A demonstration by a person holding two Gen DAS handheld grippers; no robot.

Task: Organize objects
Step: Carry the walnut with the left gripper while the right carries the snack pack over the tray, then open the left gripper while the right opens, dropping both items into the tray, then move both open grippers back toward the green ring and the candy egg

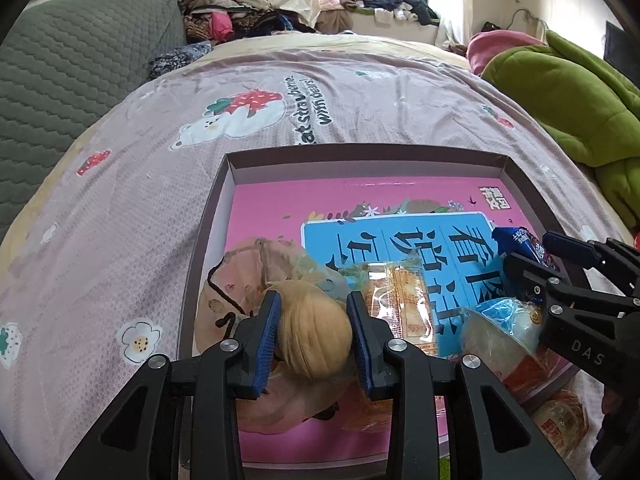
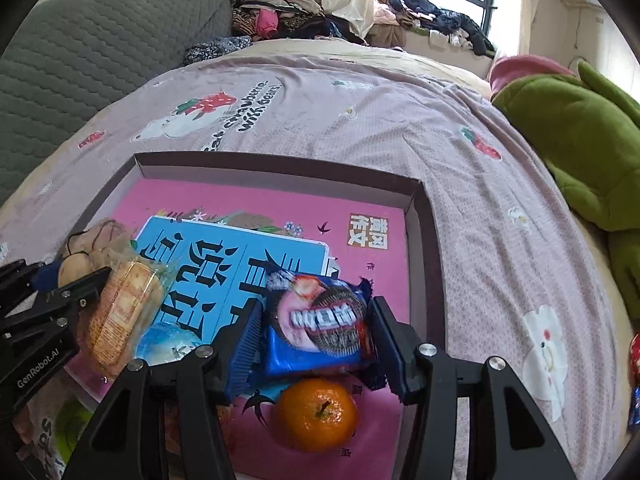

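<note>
A shallow box with a pink printed bottom lies on the bed; it also shows in the right wrist view. My left gripper is shut on a tan walnut-like ball over the box's near left part, above a beige drawstring pouch. My right gripper is shut on a blue cookie packet over the box; it shows at the right of the left wrist view. An orange mandarin lies in the box below the packet.
A clear-wrapped cracker pack and a blue-wrapped snack lie in the box between the grippers. More snack packs lie beside the box's near edge. A green plush blanket lies right, a grey headboard left.
</note>
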